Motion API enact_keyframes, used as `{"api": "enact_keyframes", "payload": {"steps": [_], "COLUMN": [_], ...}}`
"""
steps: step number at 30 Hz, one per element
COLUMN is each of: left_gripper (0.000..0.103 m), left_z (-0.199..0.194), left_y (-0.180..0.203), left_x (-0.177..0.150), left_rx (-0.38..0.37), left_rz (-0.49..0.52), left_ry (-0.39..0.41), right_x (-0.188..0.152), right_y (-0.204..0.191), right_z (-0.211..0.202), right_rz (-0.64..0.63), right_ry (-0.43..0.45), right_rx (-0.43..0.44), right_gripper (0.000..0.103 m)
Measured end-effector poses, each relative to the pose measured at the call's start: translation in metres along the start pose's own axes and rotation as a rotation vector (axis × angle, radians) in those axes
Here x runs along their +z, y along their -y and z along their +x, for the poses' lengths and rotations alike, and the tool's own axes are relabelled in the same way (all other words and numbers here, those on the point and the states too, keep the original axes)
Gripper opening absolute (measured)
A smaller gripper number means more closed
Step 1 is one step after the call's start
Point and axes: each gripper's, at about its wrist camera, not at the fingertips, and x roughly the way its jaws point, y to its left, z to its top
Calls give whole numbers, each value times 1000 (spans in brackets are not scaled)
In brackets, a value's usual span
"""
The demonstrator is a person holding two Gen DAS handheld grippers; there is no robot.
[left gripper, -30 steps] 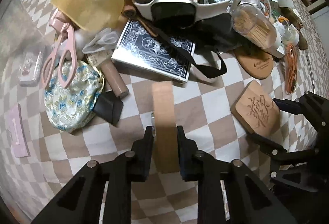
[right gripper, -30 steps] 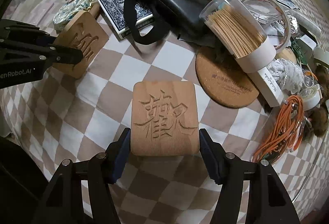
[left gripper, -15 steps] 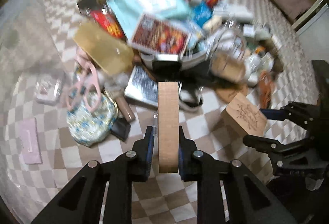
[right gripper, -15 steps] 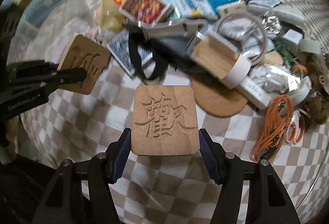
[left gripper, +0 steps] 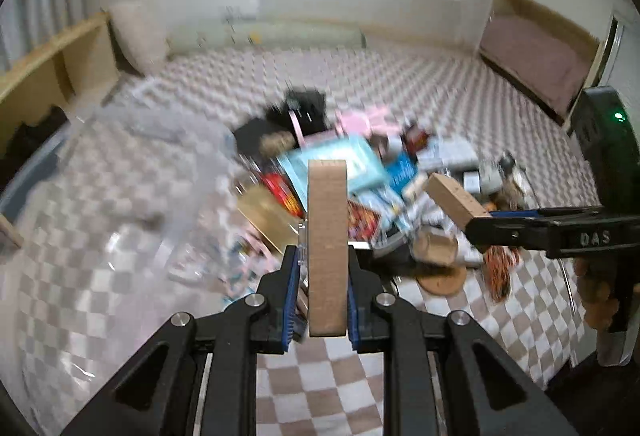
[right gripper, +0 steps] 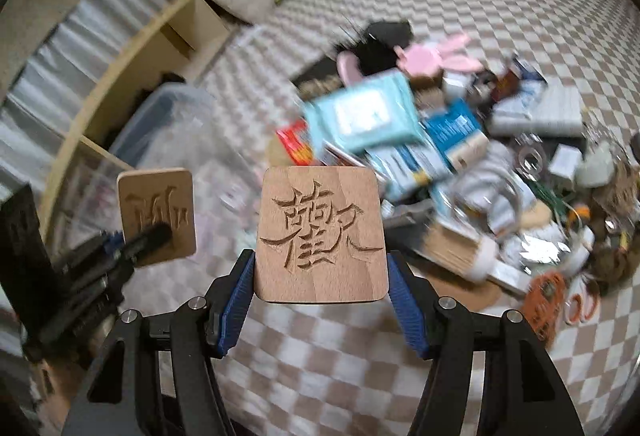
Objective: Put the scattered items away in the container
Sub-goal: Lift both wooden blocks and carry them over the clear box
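Both carved wooden coasters lifted clear of the checkered bedspread (left gripper: 320, 396). Left gripper (left gripper: 322, 276) pinching one coaster (left gripper: 326, 244) edge-on; right gripper (right gripper: 320, 288) clamping the other (right gripper: 320, 232) flat. Clear plastic container (right gripper: 180, 132) near bedspread's left edge, next destination probably.

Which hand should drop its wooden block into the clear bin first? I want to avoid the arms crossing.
Probably the left. The clear bin lies on the left of both views, on the left gripper side, which grips a wooden block on edge. The right gripper, holding its carved block, would cross over.
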Motion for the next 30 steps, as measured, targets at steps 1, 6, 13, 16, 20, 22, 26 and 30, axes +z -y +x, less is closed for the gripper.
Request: {"api": "enact_keyframes", "payload": {"steps": [1, 6, 13, 16, 20, 22, 26, 30], "left_gripper": [20, 20, 20, 20, 20, 20, 20, 20], "left_z": [-7, -44, -69, -71, -69, -67, -57, -45], "left_y": [-3, -23, -61, -81, -105, -112, -117, -123], "left_x": [1, -1, -17, -24, -32, -35, -38, -41], "left_rx": [7, 103, 269, 311, 312, 298, 299, 299], "left_rz": [-8, -29, -69, -106, -165, -192, -202, -215], "left_ry": [21, 125, 169, 155, 118, 99, 52, 19], "right_x": [4, 16, 33, 46, 58, 62, 67, 72], "right_y": [-8, -51, -121, -157, -190, -193, -192, -186], "right_z": [-1, 4, 38, 60, 92, 108, 133, 145], "right_rz": [-3, -31, -97, -161, -209, -183, -139, -129], "right_ry": [12, 55, 48, 48, 13, -16, -58, -70], "right_rx": [17, 96, 156, 131, 125, 156, 193, 196], "right_gripper": [65, 65, 65, 65, 65, 65, 65, 65]}}
